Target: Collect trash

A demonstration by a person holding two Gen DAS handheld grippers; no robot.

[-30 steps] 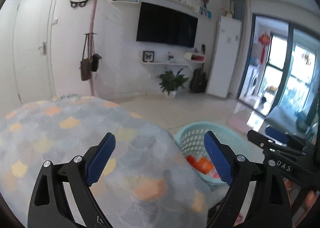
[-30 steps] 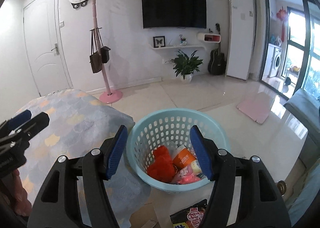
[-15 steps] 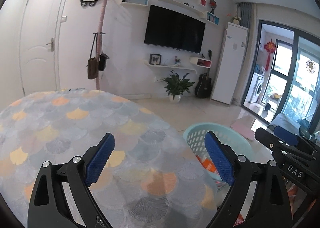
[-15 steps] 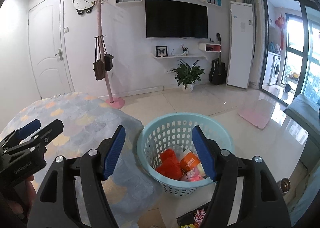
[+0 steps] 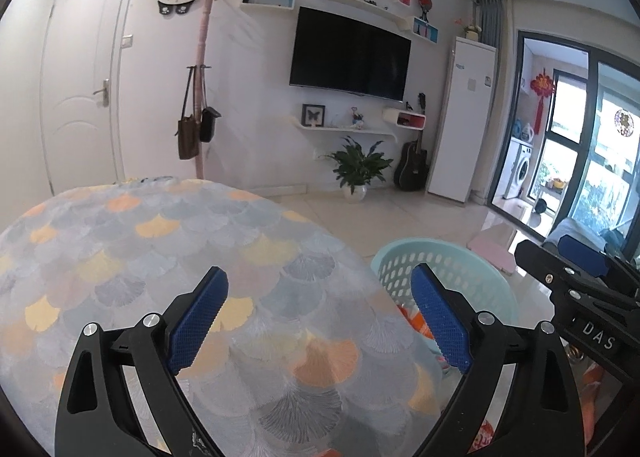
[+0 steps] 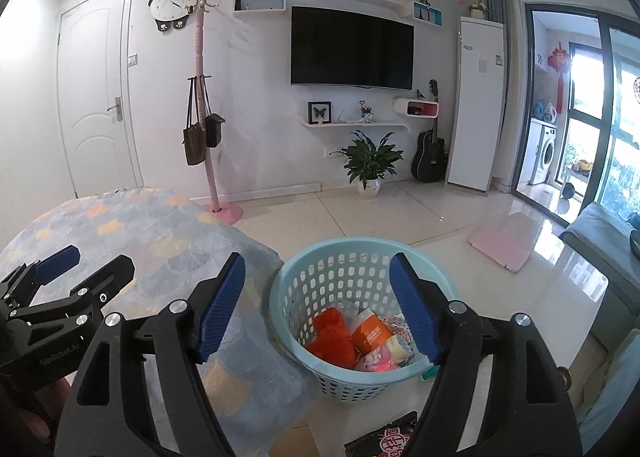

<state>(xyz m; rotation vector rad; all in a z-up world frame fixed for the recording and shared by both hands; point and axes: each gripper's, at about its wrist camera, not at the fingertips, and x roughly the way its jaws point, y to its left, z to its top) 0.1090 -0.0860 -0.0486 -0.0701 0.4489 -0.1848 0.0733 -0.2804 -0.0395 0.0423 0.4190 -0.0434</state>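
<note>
A light blue plastic basket [image 6: 352,257] stands on the floor beside the table and holds red, orange and pink trash [image 6: 370,337]. It also shows in the left wrist view [image 5: 452,253]. My right gripper [image 6: 318,313] is open and empty, raised above and in front of the basket. My left gripper [image 5: 318,317] is open and empty above the table with the scale-patterned cloth [image 5: 160,241]. The left gripper also shows at the left edge of the right wrist view [image 6: 68,281]. A dark snack wrapper [image 6: 384,437] lies on the floor near the basket.
A pink coat stand with bags [image 6: 200,117], a potted plant [image 6: 370,165], a guitar [image 6: 430,155] and a white cabinet [image 6: 478,105] stand along the far wall. A pink mat [image 6: 502,243] lies on the tiled floor. A grey sofa [image 6: 604,241] is at right.
Both grippers have risen and tilted up, so more of the wall and table shows. Both stayed open and empty.
</note>
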